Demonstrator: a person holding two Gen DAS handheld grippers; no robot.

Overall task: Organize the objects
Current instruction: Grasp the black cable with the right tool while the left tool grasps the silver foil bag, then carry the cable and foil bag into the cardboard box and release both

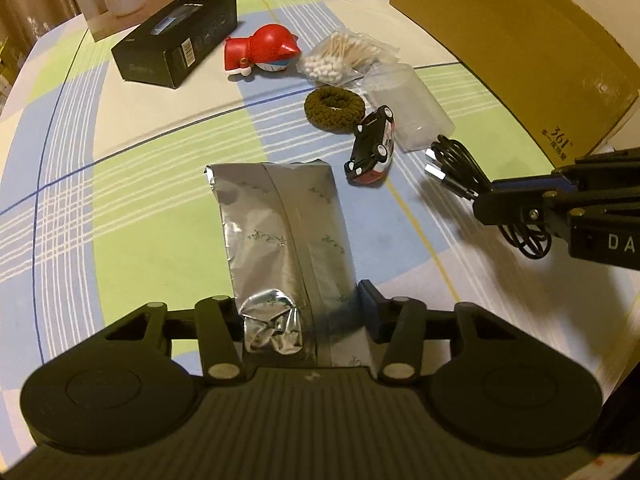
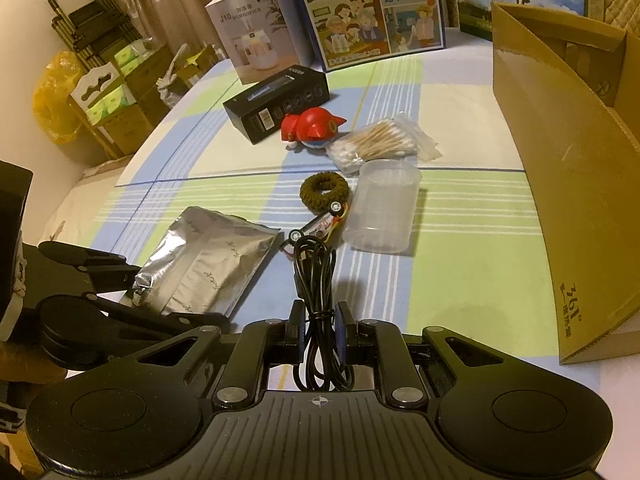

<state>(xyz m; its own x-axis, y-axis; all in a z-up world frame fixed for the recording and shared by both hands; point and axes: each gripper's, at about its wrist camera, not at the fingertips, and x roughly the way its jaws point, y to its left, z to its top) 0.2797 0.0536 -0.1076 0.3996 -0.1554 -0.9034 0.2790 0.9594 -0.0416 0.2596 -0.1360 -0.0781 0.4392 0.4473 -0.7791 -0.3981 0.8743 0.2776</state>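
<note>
— What's on the far left of the plaid tablecloth point(image 1: 120, 184)?

— A long black cardboard box point(image 1: 176, 46) lies flat near the back, with a white humidifier carton point(image 2: 256, 40) standing behind it. Just right of the black box, a red plastic toy figure point(image 1: 264, 54) lies on its side.

— And nearer the cameras?

— The crinkled silver foil pouch point(image 1: 280, 224) lies flat on the cloth. The left gripper point(image 1: 300, 320) has its fingers pressed against the pouch's near end, one on each side, so it is clamped on the pouch.

— The middle?

— A clear bag of wooden cotton swabs point(image 1: 344, 58), then a brown knitted hair ring point(image 1: 334, 108) in front of it. A black-and-red toy car point(image 1: 370, 148) lies on its side just beside the ring, touching a clear plastic cylinder jar point(image 1: 404, 108) that also lies on its side.

— And the right tongs?

— The right gripper point(image 2: 318, 330) is closed on a coiled black USB cable point(image 2: 316, 280), whose loops stick out in front of and behind the pads; its silver plugs point toward the car.

— Far right?

— A large open brown cardboard box point(image 2: 568, 184) stands at the table's right side, well apart from the pouch.
</note>
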